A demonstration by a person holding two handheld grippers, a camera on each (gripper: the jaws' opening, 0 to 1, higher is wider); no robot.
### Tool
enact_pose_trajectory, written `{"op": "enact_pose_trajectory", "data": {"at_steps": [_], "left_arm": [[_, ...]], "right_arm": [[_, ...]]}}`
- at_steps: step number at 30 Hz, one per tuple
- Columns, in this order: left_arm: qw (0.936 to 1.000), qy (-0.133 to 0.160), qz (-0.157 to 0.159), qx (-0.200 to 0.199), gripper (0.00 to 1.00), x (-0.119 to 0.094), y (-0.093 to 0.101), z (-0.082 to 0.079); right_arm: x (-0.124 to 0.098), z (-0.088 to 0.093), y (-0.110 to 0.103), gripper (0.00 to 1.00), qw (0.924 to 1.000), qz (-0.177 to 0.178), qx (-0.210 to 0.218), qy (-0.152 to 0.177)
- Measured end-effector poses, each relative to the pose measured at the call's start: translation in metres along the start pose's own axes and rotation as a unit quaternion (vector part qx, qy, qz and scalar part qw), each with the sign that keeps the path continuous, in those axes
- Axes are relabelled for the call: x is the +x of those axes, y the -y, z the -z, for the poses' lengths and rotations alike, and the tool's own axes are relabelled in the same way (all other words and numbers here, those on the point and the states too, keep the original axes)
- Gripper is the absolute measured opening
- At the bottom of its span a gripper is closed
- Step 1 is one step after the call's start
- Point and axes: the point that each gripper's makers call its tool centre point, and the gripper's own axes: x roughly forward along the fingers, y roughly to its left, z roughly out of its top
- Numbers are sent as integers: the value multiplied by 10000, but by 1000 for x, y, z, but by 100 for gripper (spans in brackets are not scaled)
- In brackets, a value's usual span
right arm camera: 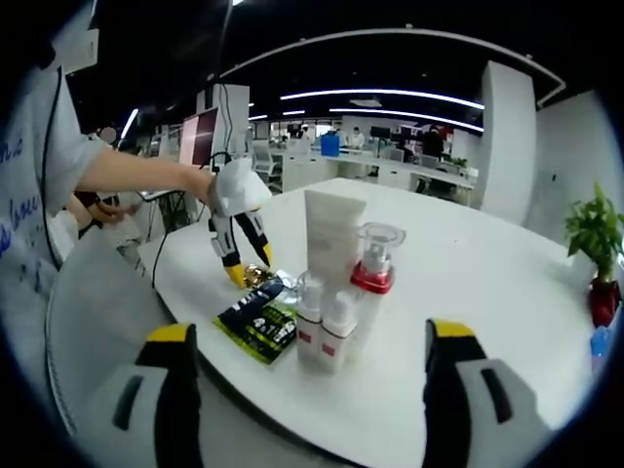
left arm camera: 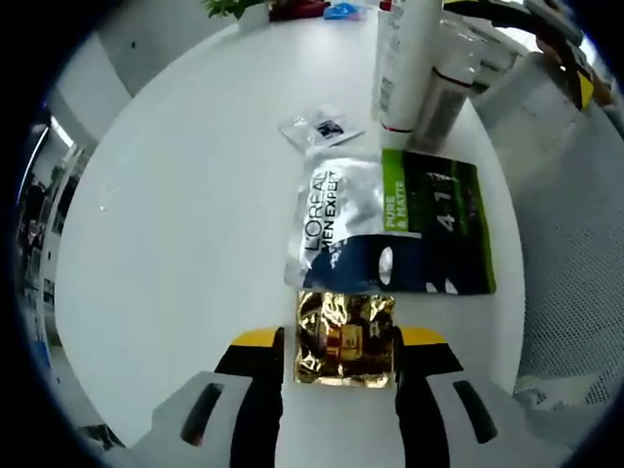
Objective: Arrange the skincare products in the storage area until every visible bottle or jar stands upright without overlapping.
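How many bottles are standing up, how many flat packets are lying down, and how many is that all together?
Standing bottles and tubes: 4 (tall white tube, red-collared pump bottle, two small white bottles)
Flat packets: 3 (gold sachet, L'Oreal packet, small clear sachet)
Total: 7

Open-plan office: desk rows [right arm camera: 322,166], monitor [right arm camera: 200,136], ceiling strip lights [right arm camera: 380,95], potted plant [right arm camera: 597,239].

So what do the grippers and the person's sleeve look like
Both grippers have white bodies with black jaws tipped in yellow. Left gripper, also, has dark oval slots on its jaws; right gripper too. A black cable runs by the person's white sleeve with blue lettering.
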Motion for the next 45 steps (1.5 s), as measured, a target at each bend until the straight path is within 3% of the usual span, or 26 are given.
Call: {"op": "enact_pose_trajectory", "data": {"at_steps": [14, 17, 25, 45], "left_arm": [[9996, 252, -106, -12, 43, -18, -4, -16], [9989, 445, -149, 53, 43, -25, -6, -31], [9974, 599, -174, 373, 42, -24, -8, -64], [9938, 933, -153, 591, 33, 8, -23, -129]], "right_arm": [[-1, -1, -1, 97, 10000, -2, -3, 8], [-1, -1, -1, 97, 10000, -1, -7, -1], [-1, -1, 0, 97, 10000, 34, 36, 23], [-1, 0, 4, 98, 9999, 88, 144, 1]]}}
